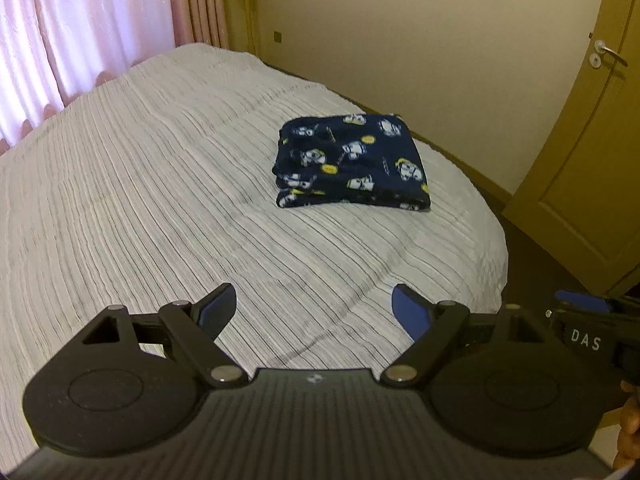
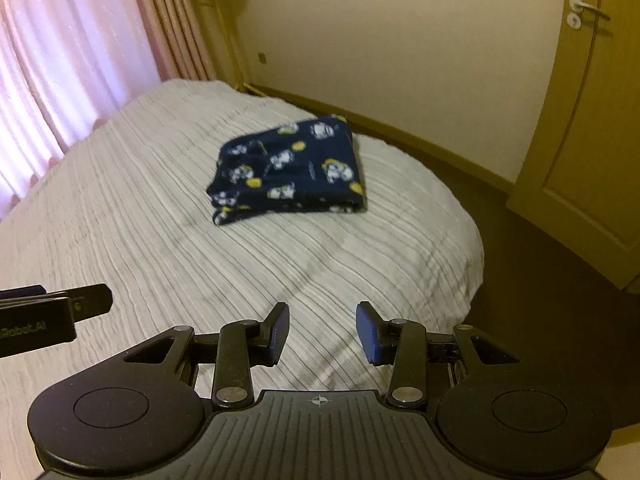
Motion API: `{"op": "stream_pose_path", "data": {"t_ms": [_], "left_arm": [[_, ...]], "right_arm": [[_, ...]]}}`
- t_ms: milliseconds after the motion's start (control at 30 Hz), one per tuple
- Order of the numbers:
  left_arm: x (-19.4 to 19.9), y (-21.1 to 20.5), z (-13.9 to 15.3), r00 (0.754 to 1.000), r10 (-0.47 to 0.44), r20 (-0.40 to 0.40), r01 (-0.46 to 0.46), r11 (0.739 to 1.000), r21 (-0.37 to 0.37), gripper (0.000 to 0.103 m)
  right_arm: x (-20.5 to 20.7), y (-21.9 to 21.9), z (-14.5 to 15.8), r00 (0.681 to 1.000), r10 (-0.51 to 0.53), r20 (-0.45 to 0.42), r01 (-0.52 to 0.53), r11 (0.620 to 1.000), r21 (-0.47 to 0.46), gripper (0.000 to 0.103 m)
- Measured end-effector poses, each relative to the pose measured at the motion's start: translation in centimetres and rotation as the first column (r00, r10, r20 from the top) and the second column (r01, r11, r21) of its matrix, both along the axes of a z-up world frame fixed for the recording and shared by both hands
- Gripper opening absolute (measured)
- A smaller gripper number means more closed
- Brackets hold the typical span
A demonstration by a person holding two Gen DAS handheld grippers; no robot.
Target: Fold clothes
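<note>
Nearest to me, my left gripper (image 1: 314, 312) hangs over the near edge of the bed (image 1: 120, 184) with its jaws spread wide and nothing between them. My right gripper (image 2: 322, 332) sits beside it, jaws parted more narrowly, also empty. Farther out on the striped bedspread, well apart from both, the folded navy garment (image 1: 352, 164) with cartoon prints lies near the bed's right side. Beyond it I see pink curtains (image 1: 80, 32) and a door (image 1: 592, 160).
</note>
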State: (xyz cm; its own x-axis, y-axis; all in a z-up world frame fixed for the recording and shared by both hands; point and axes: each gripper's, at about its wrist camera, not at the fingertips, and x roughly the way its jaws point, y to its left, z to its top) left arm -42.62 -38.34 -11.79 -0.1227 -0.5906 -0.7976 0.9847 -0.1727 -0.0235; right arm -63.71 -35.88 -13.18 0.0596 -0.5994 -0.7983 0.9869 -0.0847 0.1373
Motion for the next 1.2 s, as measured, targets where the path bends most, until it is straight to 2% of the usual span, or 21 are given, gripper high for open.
{"op": "stream_pose_path", "data": {"t_ms": [300,867,1200], "left_arm": [[-1.2,-1.2,-1.7,1.000,0.008,0.013,-0.008,0.999,0.045,0.083],[-2.6,-4.1,-3.2,0.998,0.061,0.011,-0.062,0.996,0.061,0.083],[-3.4,-6.2,-3.7,0.998,0.062,0.013,-0.062,0.997,0.053,0.083]], "right_arm": [[-1.0,-2.2,-1.9,1.000,0.022,-0.002,-0.022,0.997,0.075,0.041],[-2.4,-6.5,-3.1,0.997,0.081,-0.013,-0.079,0.991,0.107,0.041],[-3.1,-9.0,-3.3,0.997,0.082,-0.009,-0.081,0.991,0.106,0.041]]}}
